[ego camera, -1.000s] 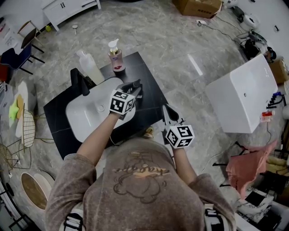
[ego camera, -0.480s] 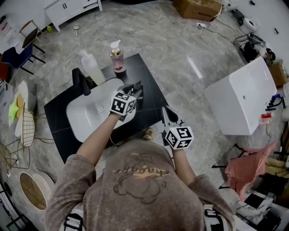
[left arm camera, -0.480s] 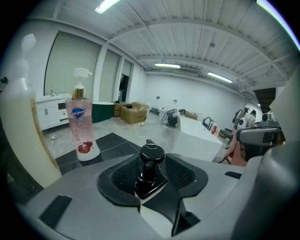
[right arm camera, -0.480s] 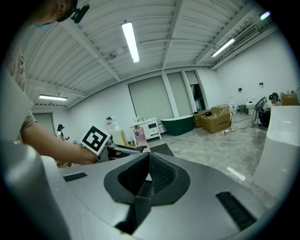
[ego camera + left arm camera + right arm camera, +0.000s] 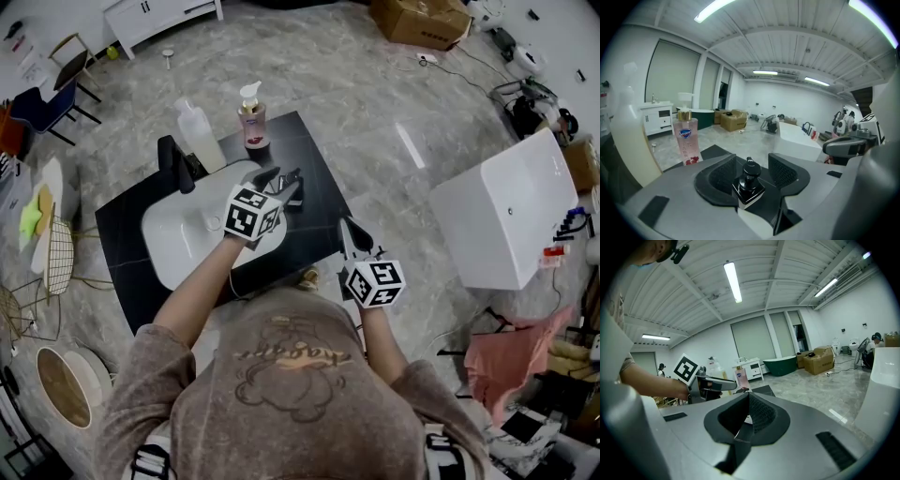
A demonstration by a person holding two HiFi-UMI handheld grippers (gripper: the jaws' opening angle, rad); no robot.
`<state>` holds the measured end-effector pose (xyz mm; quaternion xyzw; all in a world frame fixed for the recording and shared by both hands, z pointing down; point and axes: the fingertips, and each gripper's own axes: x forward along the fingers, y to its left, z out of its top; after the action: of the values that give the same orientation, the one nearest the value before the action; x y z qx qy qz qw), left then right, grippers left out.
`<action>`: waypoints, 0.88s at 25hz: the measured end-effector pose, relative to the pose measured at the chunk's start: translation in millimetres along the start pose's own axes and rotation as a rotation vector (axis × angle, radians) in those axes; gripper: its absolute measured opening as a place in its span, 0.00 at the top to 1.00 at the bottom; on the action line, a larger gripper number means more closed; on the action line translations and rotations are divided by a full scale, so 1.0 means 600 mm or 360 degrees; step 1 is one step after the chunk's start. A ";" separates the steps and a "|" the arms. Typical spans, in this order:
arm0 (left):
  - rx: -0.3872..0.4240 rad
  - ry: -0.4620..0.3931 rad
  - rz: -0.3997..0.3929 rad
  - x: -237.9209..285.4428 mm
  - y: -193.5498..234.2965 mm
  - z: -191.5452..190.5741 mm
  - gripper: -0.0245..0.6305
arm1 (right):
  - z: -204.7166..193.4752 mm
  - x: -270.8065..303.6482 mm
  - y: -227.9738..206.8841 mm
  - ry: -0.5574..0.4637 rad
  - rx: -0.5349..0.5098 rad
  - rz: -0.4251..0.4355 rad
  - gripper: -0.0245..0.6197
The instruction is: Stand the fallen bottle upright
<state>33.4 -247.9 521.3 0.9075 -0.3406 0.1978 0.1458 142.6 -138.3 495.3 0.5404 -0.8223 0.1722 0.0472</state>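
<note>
A small black bottle (image 5: 749,182) with a round cap stands upright on the black counter (image 5: 311,155), at the sink's right rim. In the left gripper view it is between the fingers of my left gripper (image 5: 752,165). The jaws have just been opening, and a gap shows on both sides of the bottle. In the head view the left gripper (image 5: 279,179) hovers over that spot, and the bottle is hard to pick out against the dark top. My right gripper (image 5: 346,228) hangs off the counter's near right edge with its pads (image 5: 751,411) together and nothing held.
A white basin (image 5: 178,234) is set into the counter, with a black faucet (image 5: 174,165) behind it. A pink pump bottle (image 5: 252,122) and a white bottle (image 5: 200,137) stand at the back. A large white tub (image 5: 506,206) lies on the floor to the right.
The left gripper's jaws have spread apart and it has lifted a little. The right gripper has stayed where it was.
</note>
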 end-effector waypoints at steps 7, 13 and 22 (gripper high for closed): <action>-0.0006 -0.0146 0.0029 -0.071 -0.002 0.031 0.64 | 0.009 0.014 0.012 -0.0002 -0.0026 0.0050 0.96; -0.0086 -0.0268 0.0087 -0.133 -0.002 0.043 0.64 | 0.028 0.019 0.023 -0.0024 -0.0055 0.0089 0.96; -0.0174 -0.0348 0.0203 -0.203 -0.004 0.008 0.63 | 0.043 0.021 0.017 -0.0045 -0.0085 0.0080 0.96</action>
<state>-47.5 -180.0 460.9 0.8909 -0.4216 0.0877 0.1442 130.9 -154.0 472.2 0.5204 -0.8405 0.1437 0.0456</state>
